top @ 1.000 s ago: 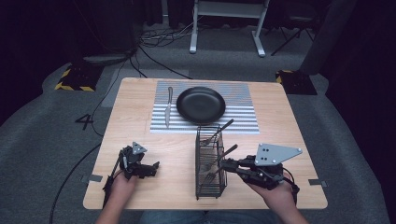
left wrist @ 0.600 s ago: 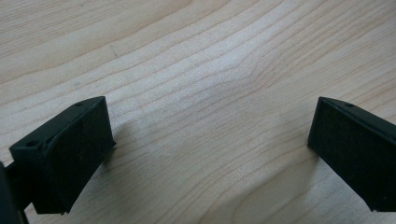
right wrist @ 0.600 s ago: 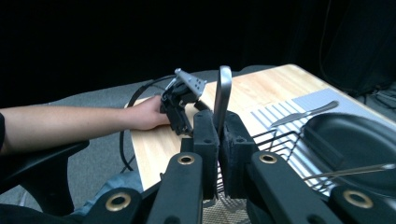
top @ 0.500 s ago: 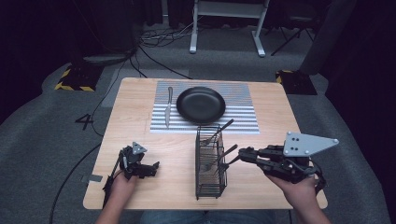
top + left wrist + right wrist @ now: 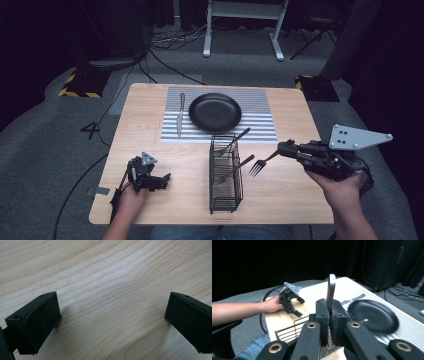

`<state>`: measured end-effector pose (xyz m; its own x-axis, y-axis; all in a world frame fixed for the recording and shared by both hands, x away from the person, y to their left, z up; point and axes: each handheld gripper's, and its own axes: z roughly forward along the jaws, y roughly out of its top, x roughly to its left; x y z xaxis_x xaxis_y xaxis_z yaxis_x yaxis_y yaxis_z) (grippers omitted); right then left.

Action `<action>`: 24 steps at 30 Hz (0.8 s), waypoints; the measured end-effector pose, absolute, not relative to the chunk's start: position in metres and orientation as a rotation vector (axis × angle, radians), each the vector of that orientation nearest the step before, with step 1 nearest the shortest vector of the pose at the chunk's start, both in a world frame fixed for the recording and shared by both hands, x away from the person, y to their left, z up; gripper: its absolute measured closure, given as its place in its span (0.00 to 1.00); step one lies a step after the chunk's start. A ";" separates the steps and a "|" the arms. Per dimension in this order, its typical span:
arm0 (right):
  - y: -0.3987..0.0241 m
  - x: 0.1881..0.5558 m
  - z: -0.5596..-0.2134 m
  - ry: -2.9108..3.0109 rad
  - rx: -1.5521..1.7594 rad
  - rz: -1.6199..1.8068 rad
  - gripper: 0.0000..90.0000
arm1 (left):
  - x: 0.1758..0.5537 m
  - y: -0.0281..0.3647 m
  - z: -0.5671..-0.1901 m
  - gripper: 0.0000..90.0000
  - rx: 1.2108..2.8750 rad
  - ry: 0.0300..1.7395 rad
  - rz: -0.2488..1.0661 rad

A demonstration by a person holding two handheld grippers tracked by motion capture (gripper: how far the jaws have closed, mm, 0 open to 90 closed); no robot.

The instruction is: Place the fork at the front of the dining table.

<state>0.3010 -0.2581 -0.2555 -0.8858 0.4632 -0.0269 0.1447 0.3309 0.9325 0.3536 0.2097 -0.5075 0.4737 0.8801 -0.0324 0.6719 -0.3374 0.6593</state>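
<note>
My right gripper [image 5: 283, 148] is shut on the handle of a metal fork [image 5: 261, 164], held in the air just right of a black wire basket [image 5: 225, 195]. The fork's tines point down-left toward the basket. In the right gripper view the fork [image 5: 330, 288] rises edge-on from between the closed pads of this gripper [image 5: 330, 312]. Two more utensils [image 5: 234, 141] lean inside the basket. My left gripper [image 5: 161, 181] rests on the table at the front left. Its jaws stand wide open over bare wood, and nothing lies between its fingertips [image 5: 112, 315].
A black plate [image 5: 215, 112] lies on a striped placemat [image 5: 260, 127] at the back of the wooden table [image 5: 145, 115], with a knife [image 5: 179, 114] to its left. A stand's white legs and cables sit on the floor behind.
My right gripper has moved right and upward, away from the basket, drawing the fork out of it. The left gripper has stayed in place.
</note>
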 end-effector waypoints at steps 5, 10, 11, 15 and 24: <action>-0.269 0.312 -0.251 2.282 0.581 1.539 0.95 | 0.354 0.210 -0.508 0.00 2.113 1.280 0.443; -0.278 0.325 -0.249 2.250 0.621 1.502 0.95 | 0.354 0.210 -0.508 0.00 2.113 1.280 0.443; -0.279 0.327 -0.248 2.248 0.629 1.497 0.95 | 0.354 0.210 -0.508 0.00 2.114 1.280 0.444; -0.284 0.337 -0.248 2.235 0.653 1.478 0.95 | 0.353 0.210 -0.508 0.00 2.111 1.282 0.446; -0.293 0.366 -0.253 2.198 0.729 1.434 0.95 | 0.353 0.209 -0.508 0.00 2.110 1.283 0.447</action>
